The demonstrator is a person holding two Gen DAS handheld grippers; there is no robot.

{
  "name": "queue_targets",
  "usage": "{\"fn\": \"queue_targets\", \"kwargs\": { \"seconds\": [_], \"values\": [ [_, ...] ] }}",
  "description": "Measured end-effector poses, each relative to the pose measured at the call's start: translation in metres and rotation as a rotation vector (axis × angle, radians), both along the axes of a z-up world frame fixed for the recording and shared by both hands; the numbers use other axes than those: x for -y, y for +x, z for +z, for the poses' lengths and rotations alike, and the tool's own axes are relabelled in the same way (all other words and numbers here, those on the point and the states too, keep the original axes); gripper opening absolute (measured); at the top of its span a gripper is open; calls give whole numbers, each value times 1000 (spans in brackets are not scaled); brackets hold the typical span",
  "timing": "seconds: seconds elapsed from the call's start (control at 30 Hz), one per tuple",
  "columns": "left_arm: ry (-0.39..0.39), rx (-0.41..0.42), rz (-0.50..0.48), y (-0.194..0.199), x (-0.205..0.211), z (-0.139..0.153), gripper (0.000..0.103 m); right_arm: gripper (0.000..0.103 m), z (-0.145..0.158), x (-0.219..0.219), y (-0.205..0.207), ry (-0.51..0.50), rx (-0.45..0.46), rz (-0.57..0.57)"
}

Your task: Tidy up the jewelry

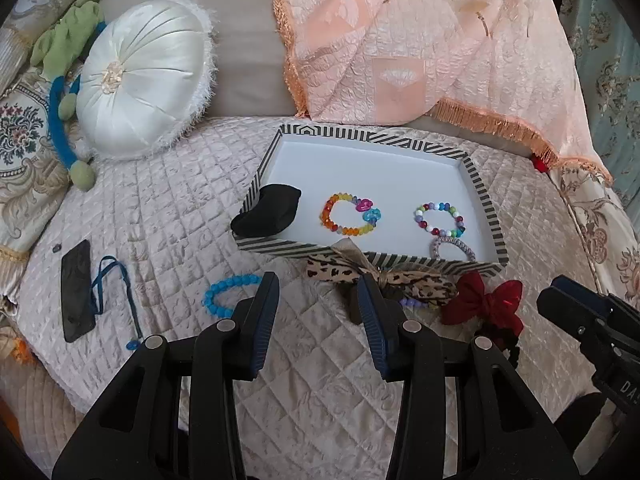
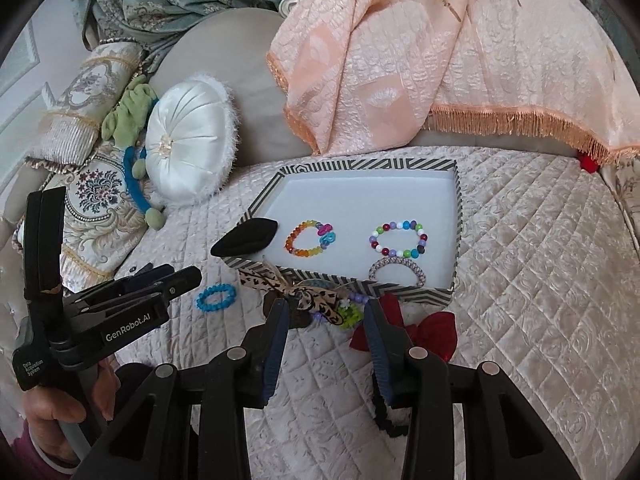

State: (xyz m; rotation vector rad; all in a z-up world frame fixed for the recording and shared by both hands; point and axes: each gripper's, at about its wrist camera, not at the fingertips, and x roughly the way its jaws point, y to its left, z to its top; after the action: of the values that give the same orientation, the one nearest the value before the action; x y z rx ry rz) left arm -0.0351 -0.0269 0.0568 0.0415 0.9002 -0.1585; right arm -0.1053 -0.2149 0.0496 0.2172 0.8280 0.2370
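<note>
Left gripper (image 1: 318, 298) and right gripper (image 2: 326, 322) hovered over the quilted cream bedspread (image 2: 520, 280), jaws spread, nothing between them. Striped shallow box (image 1: 482, 196) held three beaded bracelets, among them a rainbow one (image 1: 350, 214). Blue bead bracelet (image 1: 224, 294) and leopard-print bow (image 2: 296, 290) lay just outside it.

Both wrist views look steeply down, close above the bed, sharing the striped tray (image 1: 486, 200).
</note>
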Motion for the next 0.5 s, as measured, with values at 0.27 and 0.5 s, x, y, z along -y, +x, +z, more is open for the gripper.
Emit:
{"fn": "queue_targets", "kwargs": {
  "seconds": [0.27, 0.5],
  "values": [
    [-59, -17, -5, -11, -14, 5, 50, 37, 5, 3, -13, -5, 8, -6],
    [-100, -40, 18, -12, -32, 6, 55, 38, 5, 7, -20, -3, 5, -13]
  ]
}}
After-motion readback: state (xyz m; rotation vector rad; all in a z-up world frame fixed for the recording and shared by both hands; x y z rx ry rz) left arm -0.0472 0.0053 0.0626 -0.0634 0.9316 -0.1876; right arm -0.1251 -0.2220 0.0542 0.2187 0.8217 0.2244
